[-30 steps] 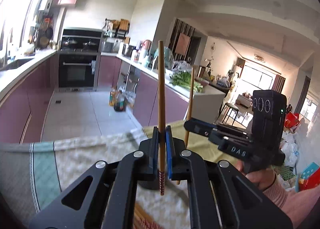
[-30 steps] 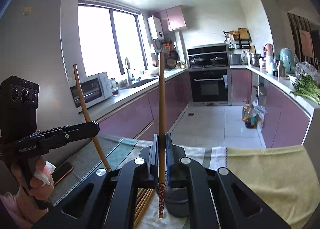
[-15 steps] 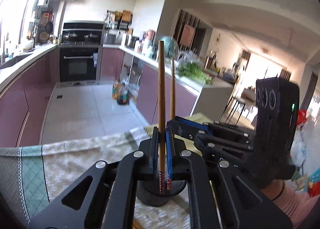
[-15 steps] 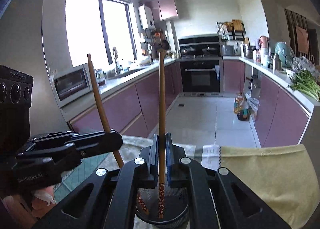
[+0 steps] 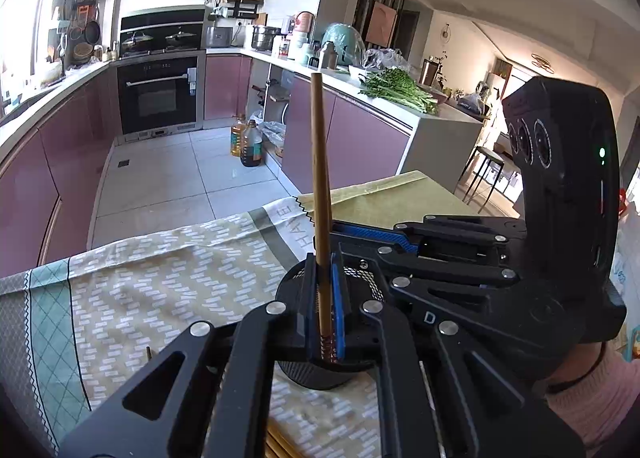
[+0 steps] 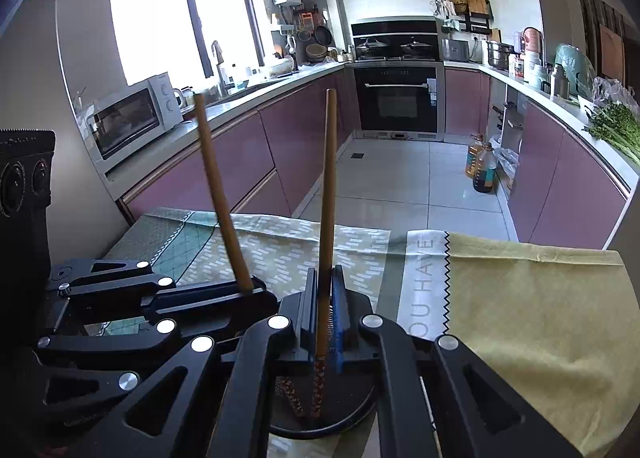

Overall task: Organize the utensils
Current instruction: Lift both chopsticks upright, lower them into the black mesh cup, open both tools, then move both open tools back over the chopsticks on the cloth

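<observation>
My left gripper (image 5: pixel 324 298) is shut on a wooden chopstick (image 5: pixel 320 186) held upright, its patterned tip inside the black mesh holder (image 5: pixel 320 372) on the cloth. My right gripper (image 6: pixel 325 314) is shut on another chopstick (image 6: pixel 327 198), also upright with its tip down in the same holder (image 6: pixel 320 424). In the right wrist view the left gripper (image 6: pixel 256 292) and its chopstick (image 6: pixel 220 194) show just to the left. In the left wrist view the right gripper (image 5: pixel 360 236) lies close behind and right of the holder.
A patterned green and beige cloth (image 5: pixel 160 278) and a yellow cloth (image 6: pixel 540 318) cover the table. More chopsticks (image 5: pixel 280 446) lie on the cloth near the bottom edge. Beyond the table edge is the kitchen floor with oil bottles (image 5: pixel 248 142) and purple cabinets.
Both grippers have lowered and come together over the holder. The two chopstick tips have gone down into it.
</observation>
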The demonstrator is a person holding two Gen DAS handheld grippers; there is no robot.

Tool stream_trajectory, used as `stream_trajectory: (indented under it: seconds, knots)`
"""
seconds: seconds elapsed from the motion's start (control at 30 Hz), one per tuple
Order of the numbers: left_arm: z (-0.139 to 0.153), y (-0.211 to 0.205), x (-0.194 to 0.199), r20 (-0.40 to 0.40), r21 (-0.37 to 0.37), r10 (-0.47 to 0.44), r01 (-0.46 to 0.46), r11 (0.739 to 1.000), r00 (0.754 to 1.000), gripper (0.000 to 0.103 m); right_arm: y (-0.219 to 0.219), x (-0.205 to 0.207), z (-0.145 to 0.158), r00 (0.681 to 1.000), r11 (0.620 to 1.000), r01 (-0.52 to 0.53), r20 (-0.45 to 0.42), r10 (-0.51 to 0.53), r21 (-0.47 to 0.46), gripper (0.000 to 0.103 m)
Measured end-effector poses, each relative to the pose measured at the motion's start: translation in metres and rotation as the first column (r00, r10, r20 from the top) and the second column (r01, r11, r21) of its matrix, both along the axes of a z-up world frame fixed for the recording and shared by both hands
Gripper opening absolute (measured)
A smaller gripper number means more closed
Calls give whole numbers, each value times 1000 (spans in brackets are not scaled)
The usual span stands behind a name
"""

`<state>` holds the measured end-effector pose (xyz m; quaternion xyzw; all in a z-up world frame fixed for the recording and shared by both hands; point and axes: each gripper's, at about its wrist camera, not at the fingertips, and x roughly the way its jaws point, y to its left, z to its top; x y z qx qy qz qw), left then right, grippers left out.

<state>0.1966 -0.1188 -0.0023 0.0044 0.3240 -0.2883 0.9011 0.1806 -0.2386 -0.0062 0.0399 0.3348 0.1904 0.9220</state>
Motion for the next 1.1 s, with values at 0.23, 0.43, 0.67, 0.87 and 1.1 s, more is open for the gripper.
stream_trajectory:
  seconds: [0.23,0.43,0.67,0.87,1.1]
  knots:
    - [9,11,-10,45,3,52,-52,999,998,29,-7,-9,-4,999,999,49,2,-49,16,20]
    - [23,43,-49,146,19,100,-104,994,984,44,-8,-49,12,995,999,6,97,-10,42,34]
    - [11,87,-85,141,75,154,-166,983,978,47,15,-95,6,983,986,-159,99,153,49,40]
    - [-34,113,-87,16,136,204,-204,969,979,46,35,-101,-35,982,981,-185,-32,187,61,40]
    - [-80,125,-83,-101,170,248,-229,959,964,38,57,-98,-70,973,982,-185,-134,189,38,39]
